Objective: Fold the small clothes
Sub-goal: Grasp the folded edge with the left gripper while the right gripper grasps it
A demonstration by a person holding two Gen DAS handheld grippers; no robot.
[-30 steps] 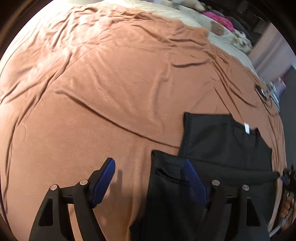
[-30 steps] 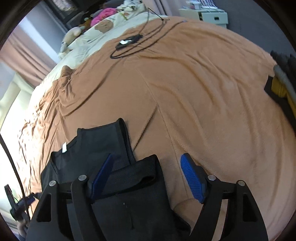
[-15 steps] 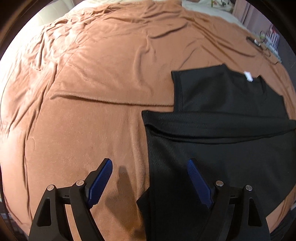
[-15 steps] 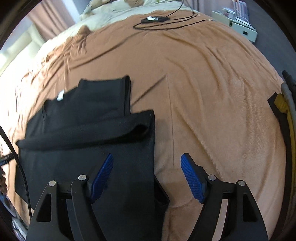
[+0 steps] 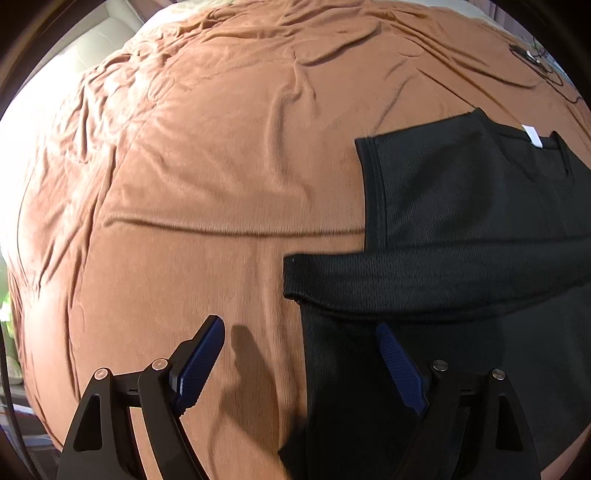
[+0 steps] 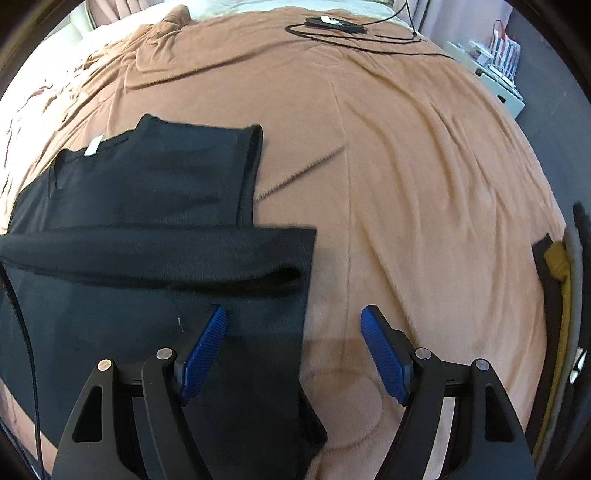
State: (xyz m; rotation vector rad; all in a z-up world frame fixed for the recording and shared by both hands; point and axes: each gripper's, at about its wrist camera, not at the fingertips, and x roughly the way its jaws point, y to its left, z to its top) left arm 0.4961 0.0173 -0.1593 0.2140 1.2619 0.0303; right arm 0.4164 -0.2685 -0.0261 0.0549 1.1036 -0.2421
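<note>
A black sleeveless top [image 5: 461, 206] lies flat on the brown bedspread [image 5: 221, 166], its lower part folded up over the body as a band [image 5: 424, 280]. A white neck label [image 5: 532, 134] shows at the far end. My left gripper [image 5: 299, 354] is open and empty, hovering over the garment's left edge. In the right wrist view the same top [image 6: 147, 192] lies at the left, with its folded band [image 6: 166, 254] across it. My right gripper [image 6: 293, 343] is open and empty over the garment's right edge.
A black cable with a small device [image 6: 332, 24] lies at the far side of the bed. A pile of folded clothes, black, yellow and grey [image 6: 561, 266], sits at the bed's right edge. A white storage unit [image 6: 495, 66] stands beyond the bed.
Both grippers have pulled back and risen from the garment. The folded lower part now lies flat on the body. Both stay open.
</note>
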